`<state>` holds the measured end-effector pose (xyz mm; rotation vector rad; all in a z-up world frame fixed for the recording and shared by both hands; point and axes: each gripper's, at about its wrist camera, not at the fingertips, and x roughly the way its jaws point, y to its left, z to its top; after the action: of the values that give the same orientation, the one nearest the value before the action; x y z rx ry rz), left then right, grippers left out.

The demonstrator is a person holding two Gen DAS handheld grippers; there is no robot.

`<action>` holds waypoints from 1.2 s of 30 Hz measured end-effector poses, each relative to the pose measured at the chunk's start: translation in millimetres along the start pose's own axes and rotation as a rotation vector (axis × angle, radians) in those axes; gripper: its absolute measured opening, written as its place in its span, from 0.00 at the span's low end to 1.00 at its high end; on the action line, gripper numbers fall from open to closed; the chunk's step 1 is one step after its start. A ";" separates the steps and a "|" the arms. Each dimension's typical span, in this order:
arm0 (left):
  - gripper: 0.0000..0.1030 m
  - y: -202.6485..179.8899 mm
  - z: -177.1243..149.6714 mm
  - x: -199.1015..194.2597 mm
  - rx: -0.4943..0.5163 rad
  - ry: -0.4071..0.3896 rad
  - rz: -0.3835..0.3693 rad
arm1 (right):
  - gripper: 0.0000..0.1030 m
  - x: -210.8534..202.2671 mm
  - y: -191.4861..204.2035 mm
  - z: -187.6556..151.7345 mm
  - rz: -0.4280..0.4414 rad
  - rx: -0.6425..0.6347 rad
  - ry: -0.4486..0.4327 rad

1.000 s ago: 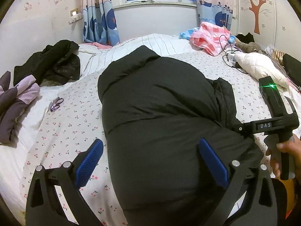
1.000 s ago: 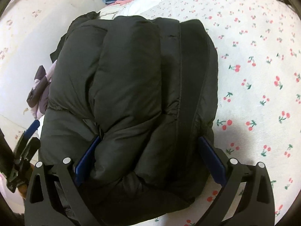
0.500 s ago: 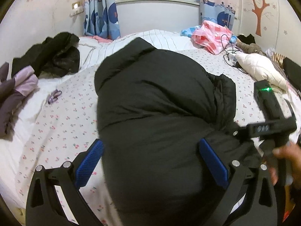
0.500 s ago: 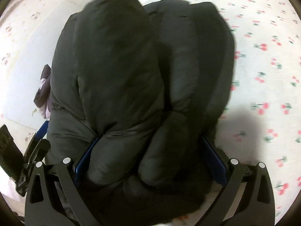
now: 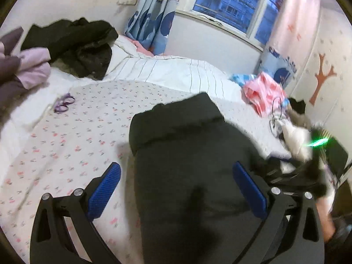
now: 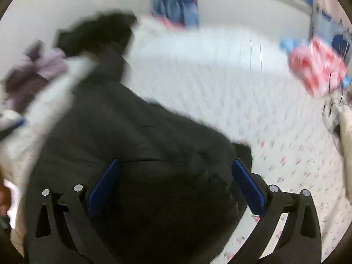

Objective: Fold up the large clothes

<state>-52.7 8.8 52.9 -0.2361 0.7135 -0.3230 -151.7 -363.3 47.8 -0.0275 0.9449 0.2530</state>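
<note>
A folded black puffer jacket (image 5: 187, 149) lies as a thick bundle on the cherry-print bed sheet (image 5: 77, 136). My left gripper (image 5: 177, 190) is open wide. The jacket's near end fills the gap and touches the right blue pad (image 5: 249, 190). In the right wrist view the same jacket (image 6: 143, 136) bulges between the wide-open fingers of my right gripper (image 6: 176, 184). This view is heavily blurred. The right gripper's black body with a green light (image 5: 319, 142) shows at the jacket's right side, held by a hand (image 5: 325, 209).
A black clothes pile (image 5: 72, 41) and a purple garment (image 5: 26, 70) lie at the bed's far left. A small purple item (image 5: 63, 104) rests on the sheet. A pink garment (image 5: 266, 92), cables and a white cushion (image 5: 294, 136) crowd the right. A striped duvet (image 5: 176, 72) lies behind.
Both views have swung upward toward the window and are blurred by motion. The jacket bundle stays between both pairs of fingers and sits lower in the left wrist view.
</note>
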 end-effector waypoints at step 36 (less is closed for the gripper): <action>0.89 163.2 -35.4 -5.7 -0.118 0.242 0.037 | 0.94 75.7 99.3 -37.1 0.401 0.182 0.089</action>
<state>-46.5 158.2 -21.7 -0.2982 0.9768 -0.2775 -161.5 -256.6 -26.2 0.3231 1.0549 0.5385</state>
